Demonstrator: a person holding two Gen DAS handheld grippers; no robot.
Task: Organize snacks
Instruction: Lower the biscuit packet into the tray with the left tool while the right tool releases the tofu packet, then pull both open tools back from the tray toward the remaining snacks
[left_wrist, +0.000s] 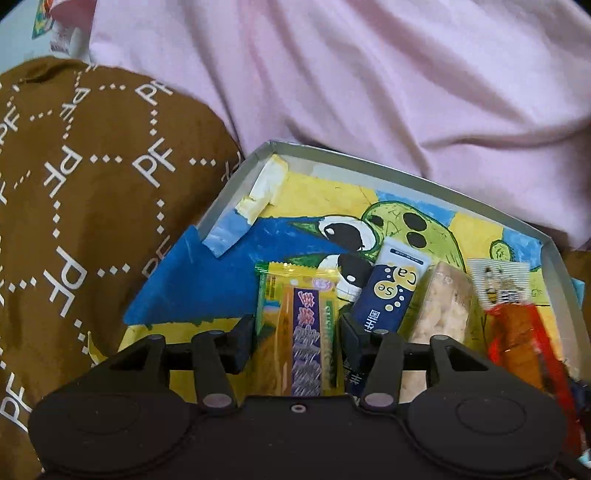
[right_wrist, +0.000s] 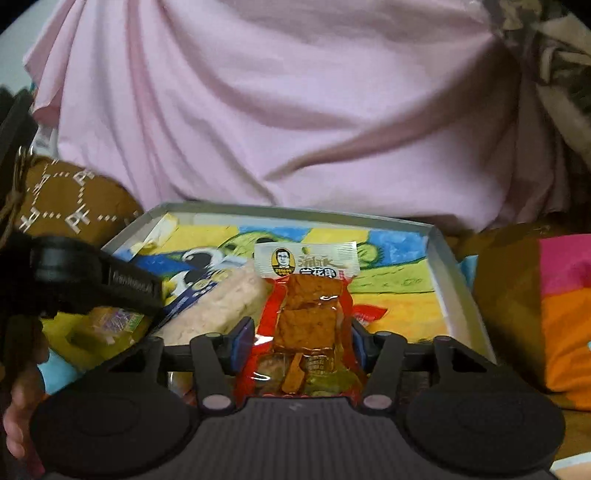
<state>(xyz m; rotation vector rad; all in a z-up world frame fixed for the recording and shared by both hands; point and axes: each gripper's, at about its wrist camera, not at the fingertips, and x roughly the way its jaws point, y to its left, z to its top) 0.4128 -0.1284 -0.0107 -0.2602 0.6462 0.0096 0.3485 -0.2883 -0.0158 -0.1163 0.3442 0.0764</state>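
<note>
The left gripper (left_wrist: 297, 325) has its 2 fingers closed in on a yellow snack packet (left_wrist: 299, 332) with a purple band of print; the packet stands between the pads and touches both. It sits at the near edge of a shallow box lid (left_wrist: 406, 173) lined with a child's painting of a green cartoon creature on blue and yellow.

Just right of that packet in the left wrist view lie a dark blue sachet (left_wrist: 388, 295) printed "Se" and "Ca", then a pale rice-cracker pack (left_wrist: 443, 306), then a red packet of brown tofu pieces (left_wrist: 517, 325), blurred there.

The right gripper (right_wrist: 303, 339) is clamped on that red tofu packet (right_wrist: 308, 314); its white header with a man's portrait points away from the camera, and the packet's lower end reaches back between the fingers. The rice-cracker pack (right_wrist: 225, 306) lies just left of it, touching the blue sachet (right_wrist: 188, 299). The left gripper's black body (right_wrist: 92, 284) crosses the left of this view.

A pink cloth (right_wrist: 277, 110) is bunched behind the lid, and a brown fabric (left_wrist: 74, 184) printed "PF" lies to its left.
</note>
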